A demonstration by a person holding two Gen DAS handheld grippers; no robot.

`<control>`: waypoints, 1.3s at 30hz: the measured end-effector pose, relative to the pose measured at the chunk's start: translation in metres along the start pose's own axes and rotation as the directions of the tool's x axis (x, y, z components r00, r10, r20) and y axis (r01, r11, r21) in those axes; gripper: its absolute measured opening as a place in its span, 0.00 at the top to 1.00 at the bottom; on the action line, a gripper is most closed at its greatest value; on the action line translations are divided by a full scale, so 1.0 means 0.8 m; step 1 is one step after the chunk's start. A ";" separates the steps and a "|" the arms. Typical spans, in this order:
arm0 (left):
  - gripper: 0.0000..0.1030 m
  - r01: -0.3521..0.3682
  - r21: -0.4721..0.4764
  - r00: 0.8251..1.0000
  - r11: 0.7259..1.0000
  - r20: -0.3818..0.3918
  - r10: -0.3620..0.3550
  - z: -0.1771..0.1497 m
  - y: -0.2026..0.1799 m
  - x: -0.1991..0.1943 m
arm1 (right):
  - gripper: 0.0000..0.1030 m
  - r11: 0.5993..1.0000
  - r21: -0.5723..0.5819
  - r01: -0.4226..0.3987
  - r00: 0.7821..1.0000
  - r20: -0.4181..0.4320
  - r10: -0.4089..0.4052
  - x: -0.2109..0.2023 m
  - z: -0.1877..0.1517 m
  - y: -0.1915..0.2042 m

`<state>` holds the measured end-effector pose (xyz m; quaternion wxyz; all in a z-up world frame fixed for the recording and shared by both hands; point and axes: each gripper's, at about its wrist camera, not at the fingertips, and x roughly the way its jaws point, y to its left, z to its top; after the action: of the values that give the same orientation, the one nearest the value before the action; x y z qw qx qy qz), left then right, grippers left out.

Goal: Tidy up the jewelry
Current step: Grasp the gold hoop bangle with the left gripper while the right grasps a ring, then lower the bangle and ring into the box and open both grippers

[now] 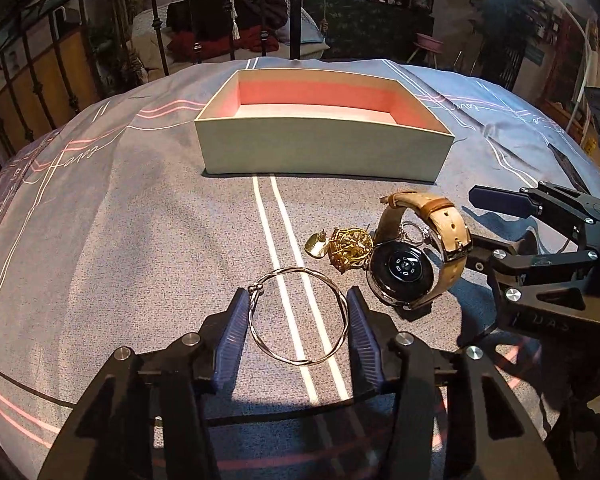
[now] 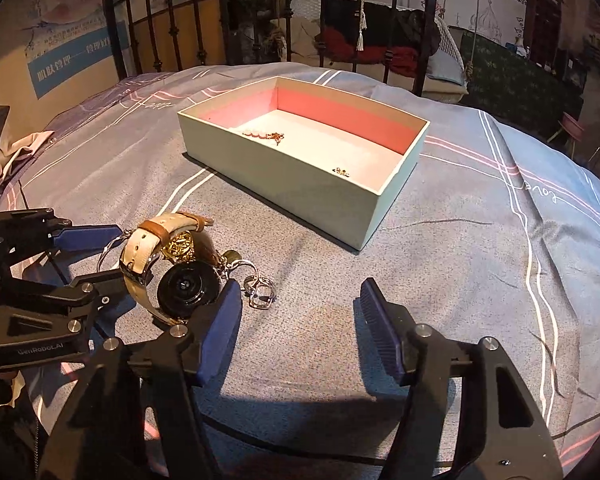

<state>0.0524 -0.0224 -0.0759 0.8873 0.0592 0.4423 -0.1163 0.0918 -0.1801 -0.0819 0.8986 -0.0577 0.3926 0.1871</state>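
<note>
**Bangle framed by the left fingers, watch beside the right**

While the grey striped bedspread (image 1: 140,220) fills both views, the pale open box (image 1: 324,152) with its pink inner walls sits at twelve o'clock from the left gripper, well apart from the loose pieces. In the right wrist view a small pearl-and-gold piece (image 2: 262,135) lies on the box floor near the far left wall, and a tiny gold item (image 2: 340,171) lies by the near wall.

Next in size, the watch (image 1: 412,256) with a tan leather strap rests on its side on the bed, at about one o'clock from the left gripper, its dark round back facing up. The right gripper (image 2: 296,312) stands half open with nothing between its fingers; its left finger (image 2: 224,312) is just beside the watch case, and whether they touch cannot be told.

The left gripper (image 1: 298,324) is low over the bed with its fingers narrowed about the thin silver bangle (image 1: 298,318), which lies flat across the two white stripes. The blue pads stand right at the ring's left and right edges; whether they press it cannot be told.

A gold ornamental piece (image 1: 350,248) with a small gold heart tag lies touching the watch at its nine o'clock. Smallest, a silver ring piece (image 2: 260,296) lies just ahead of the right gripper's left finger, at eleven o'clock.
</note>
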 end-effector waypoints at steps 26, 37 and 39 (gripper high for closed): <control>0.53 0.038 -0.043 0.997 0.998 0.072 -0.035 0.034 0.003 -0.028 | 0.82 0.999 -0.012 -0.045 0.998 0.032 0.046 -0.012 0.006 0.005; 0.53 0.047 -0.053 0.976 0.997 0.214 -0.035 0.115 0.008 -0.051 | 0.82 1.000 0.022 0.011 0.983 0.183 -0.015 -0.040 0.066 -0.015; 0.53 0.047 -0.055 0.973 0.997 0.227 -0.033 0.128 0.007 -0.050 | 0.82 0.999 0.027 0.022 0.980 0.197 -0.026 -0.040 0.076 -0.018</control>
<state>0.1096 -0.0324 0.0176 0.9306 0.0100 0.3431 -0.1268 0.1190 -0.1876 -0.0172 0.9360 -0.0325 0.3029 0.1762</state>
